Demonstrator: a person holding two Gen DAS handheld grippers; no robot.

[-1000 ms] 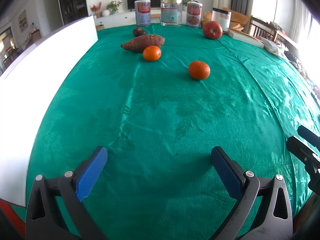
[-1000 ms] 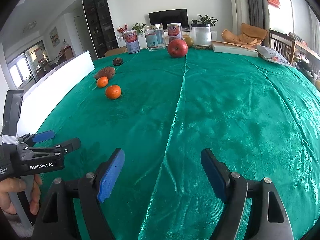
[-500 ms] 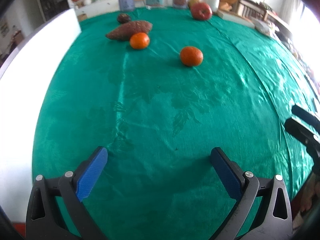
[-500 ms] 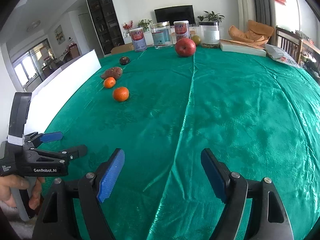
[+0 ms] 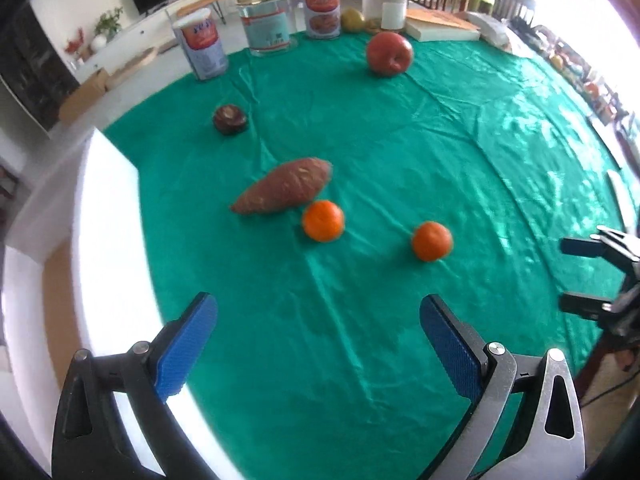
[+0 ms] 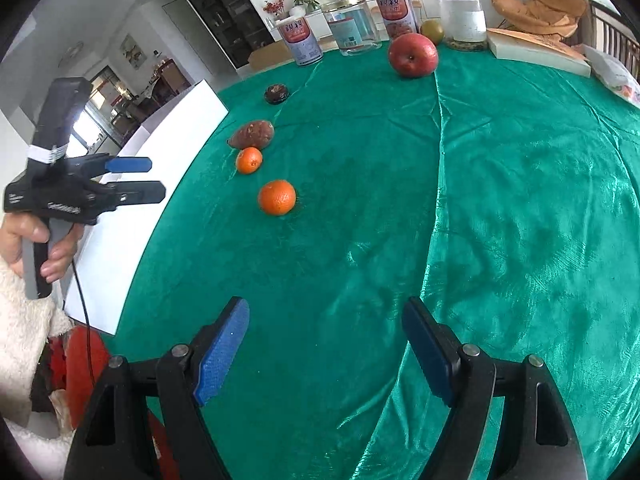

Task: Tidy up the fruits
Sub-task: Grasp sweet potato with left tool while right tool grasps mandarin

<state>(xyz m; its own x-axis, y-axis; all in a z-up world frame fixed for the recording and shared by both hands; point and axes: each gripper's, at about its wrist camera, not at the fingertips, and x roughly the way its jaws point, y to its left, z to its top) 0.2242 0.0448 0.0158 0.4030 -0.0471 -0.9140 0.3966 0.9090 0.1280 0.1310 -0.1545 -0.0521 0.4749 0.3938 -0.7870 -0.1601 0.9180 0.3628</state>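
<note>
The nearer orange lies on the green cloth toward the middle of the table, and it is the fruit closest to both claws. From the left claw it sits ahead and a little to the right of the gap between the blue pads; from the right claw the same orange sits ahead and to the left. It is round, so no axis matters, and either claw could likely reach it by going forward.

A second orange lies further toward the table's left edge, just beside the sweet potato; I cannot tell whether they touch. The potato's long axis runs aslant, its blunt end pointing toward the far edge. Beyond it sits a small dark fruit, and the red apple stands well apart near the far edge, in front of the tins.

Both claws are released, jaws spread wide, grasping nothing, hovering above the near part of the table. My judgement: no fruit has been gathered yet.
</note>
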